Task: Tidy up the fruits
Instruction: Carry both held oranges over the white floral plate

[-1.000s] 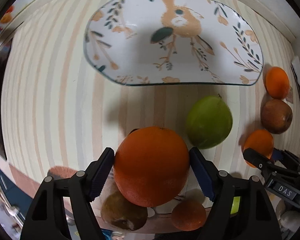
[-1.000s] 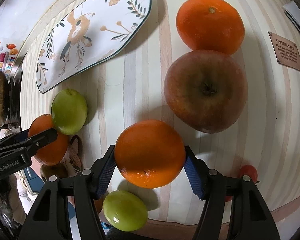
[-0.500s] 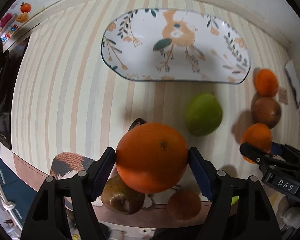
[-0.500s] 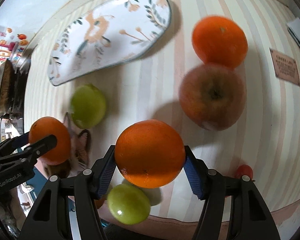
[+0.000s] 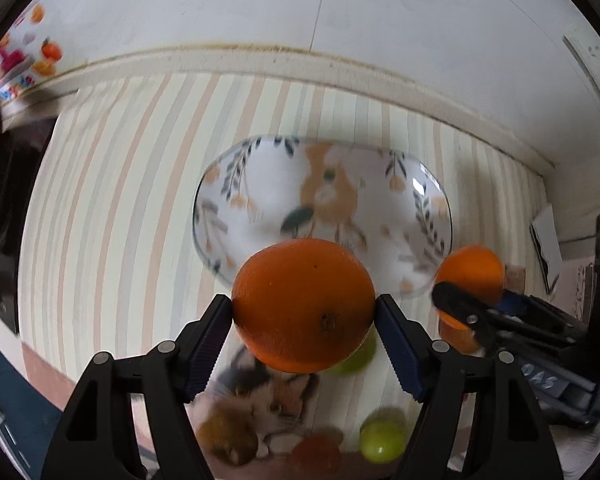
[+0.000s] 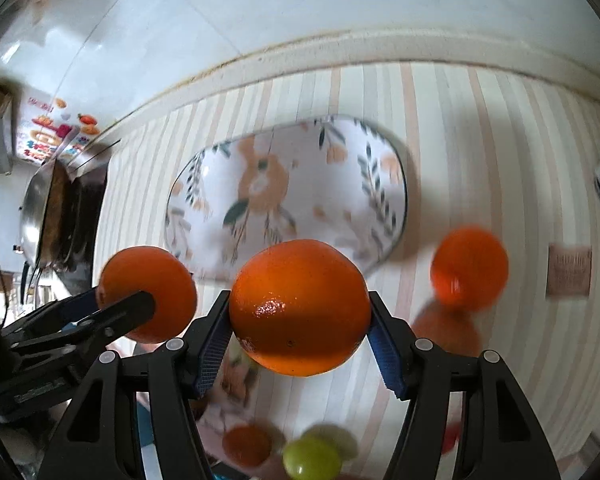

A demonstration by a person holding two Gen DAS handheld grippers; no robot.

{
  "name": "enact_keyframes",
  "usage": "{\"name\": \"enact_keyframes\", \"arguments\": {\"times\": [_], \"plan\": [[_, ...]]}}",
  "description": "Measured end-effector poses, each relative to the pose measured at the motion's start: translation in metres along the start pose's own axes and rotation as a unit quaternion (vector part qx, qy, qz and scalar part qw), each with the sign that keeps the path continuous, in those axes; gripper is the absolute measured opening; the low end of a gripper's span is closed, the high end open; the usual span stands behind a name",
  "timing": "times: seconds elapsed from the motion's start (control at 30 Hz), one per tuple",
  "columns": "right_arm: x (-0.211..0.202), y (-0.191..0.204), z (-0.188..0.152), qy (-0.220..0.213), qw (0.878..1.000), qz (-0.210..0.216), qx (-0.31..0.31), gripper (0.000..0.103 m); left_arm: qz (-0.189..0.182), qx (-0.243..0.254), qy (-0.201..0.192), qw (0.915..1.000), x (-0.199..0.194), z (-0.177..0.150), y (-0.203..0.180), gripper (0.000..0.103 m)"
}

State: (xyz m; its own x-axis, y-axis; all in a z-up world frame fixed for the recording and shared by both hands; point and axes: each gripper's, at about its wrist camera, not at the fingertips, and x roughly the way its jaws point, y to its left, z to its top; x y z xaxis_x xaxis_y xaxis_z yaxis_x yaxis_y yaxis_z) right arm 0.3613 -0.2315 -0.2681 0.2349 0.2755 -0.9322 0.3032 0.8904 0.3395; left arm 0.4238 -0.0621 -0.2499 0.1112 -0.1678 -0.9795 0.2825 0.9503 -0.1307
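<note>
Transport step, by my read: both grippers carry an orange above the striped tablecloth [image 5: 112, 216], headed for the floral plate [image 5: 260, 208].

Left gripper [image 5: 304, 322]: jaws pinching a large orange [image 5: 304, 304] across its middle, held clear of the cloth, with the plate's near rim just beyond it in the left wrist view.

Right gripper [image 6: 300, 326]: jaws pinching a second orange [image 6: 300, 306] the same way, also airborne, plate ahead of it.

Plate looks bare so far.

Next move, as I judge it: bring each orange over the plate's centre, lower until it rests, then spread the jaws. The two grippers sit close side by side, so stagger them or you may knock fingers. Round fruit on a shallow dish may roll; release low.

Still on the cloth: another orange [image 6: 470, 266] right of the plate, with a darker fruit below it too blurred to name. Green fruit [image 6: 312, 460] and a small orange one [image 6: 247, 446] lie near the table's edge, partly cut off by the fingers. One more green fruit [image 5: 354, 356] is mostly hidden behind your left orange. Plate pattern and far background are smeared by motion blur.
</note>
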Motion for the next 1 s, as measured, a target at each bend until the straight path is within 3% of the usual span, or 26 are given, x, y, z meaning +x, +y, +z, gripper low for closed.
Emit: {"name": "enact_keyframes", "arguments": {"times": [0.2, 0.4, 0.7, 0.87, 1.0], "plan": [[0.042, 0.005, 0.044, 0.025, 0.999, -0.014, -0.017, 0.067, -0.007, -0.017, 0.022, 0.9996, 0.017, 0.050, 0.005, 0.071], [0.087, 0.014, 0.072, 0.060, 0.997, -0.023, -0.036, 0.067, -0.015, -0.048, 0.077, 0.9958, 0.059, 0.083, 0.021, 0.072], [0.120, 0.017, 0.093, 0.089, 0.995, -0.019, -0.034, 0.068, -0.014, -0.067, 0.083, 0.9942, 0.066, 0.105, 0.030, 0.073], [0.117, 0.017, 0.097, 0.090, 0.995, -0.005, -0.029, 0.069, -0.010, -0.070, 0.095, 0.9929, 0.067, 0.108, 0.028, 0.073], [0.107, 0.018, 0.098, 0.087, 0.996, -0.003, -0.029, 0.083, -0.013, -0.071, 0.097, 0.9927, 0.064, 0.106, 0.028, 0.073]]}}
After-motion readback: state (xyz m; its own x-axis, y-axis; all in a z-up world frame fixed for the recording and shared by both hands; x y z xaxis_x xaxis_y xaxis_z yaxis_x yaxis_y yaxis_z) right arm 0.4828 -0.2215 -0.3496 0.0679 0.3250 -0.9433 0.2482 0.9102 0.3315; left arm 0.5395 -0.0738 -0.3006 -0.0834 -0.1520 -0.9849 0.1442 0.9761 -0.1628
